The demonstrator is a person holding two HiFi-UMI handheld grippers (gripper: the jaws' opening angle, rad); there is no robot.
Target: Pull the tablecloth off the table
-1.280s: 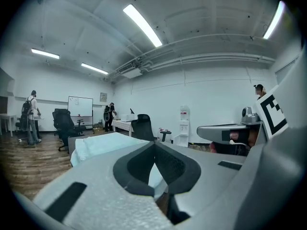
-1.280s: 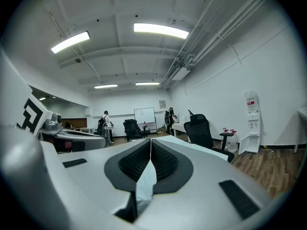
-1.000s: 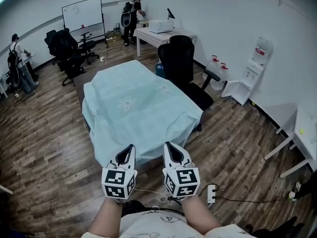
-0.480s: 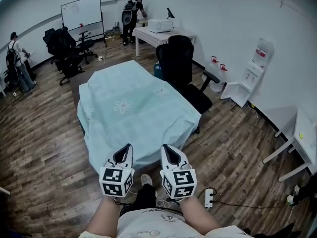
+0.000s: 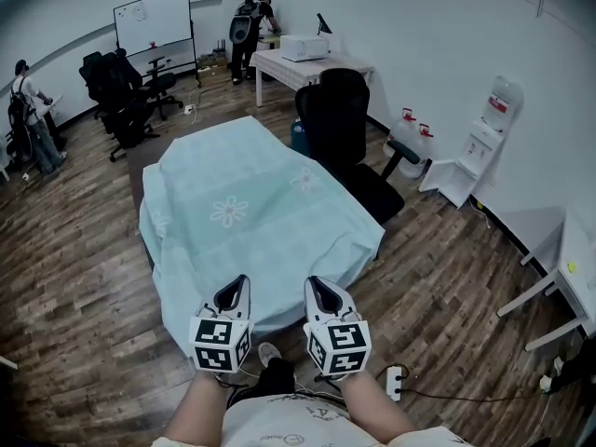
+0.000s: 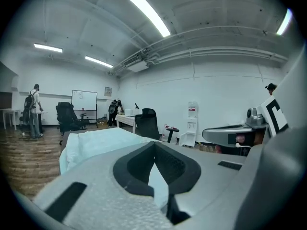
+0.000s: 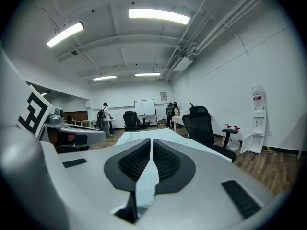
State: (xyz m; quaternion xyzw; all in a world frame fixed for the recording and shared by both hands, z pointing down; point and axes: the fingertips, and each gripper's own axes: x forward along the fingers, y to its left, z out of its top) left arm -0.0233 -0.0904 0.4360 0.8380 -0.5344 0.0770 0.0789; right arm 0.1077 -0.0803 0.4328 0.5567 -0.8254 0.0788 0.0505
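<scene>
A pale teal tablecloth (image 5: 251, 222) with flower prints covers a long table, whose dark bare top (image 5: 138, 161) shows at the far left end. The cloth's near edge hangs down toward me. My left gripper (image 5: 235, 289) and right gripper (image 5: 321, 289) sit side by side at that near edge, both shut. In the left gripper view a strip of the teal tablecloth (image 6: 156, 181) runs between the closed pads of the left gripper (image 6: 154, 150). The right gripper view shows the same: tablecloth (image 7: 144, 186) is pinched in the right gripper (image 7: 151, 150).
A black office chair (image 5: 349, 128) stands against the table's right side. More chairs (image 5: 121, 91) and a whiteboard (image 5: 154, 26) are at the back left, a white desk (image 5: 298, 63) behind. A power strip (image 5: 396, 380) and cables lie on the wood floor by my feet. Two people (image 5: 28, 119) stand far off.
The tablecloth has slid toward me and leftward along the table, baring more dark tabletop at the far end. Both grippers stay shut on its near edge.
</scene>
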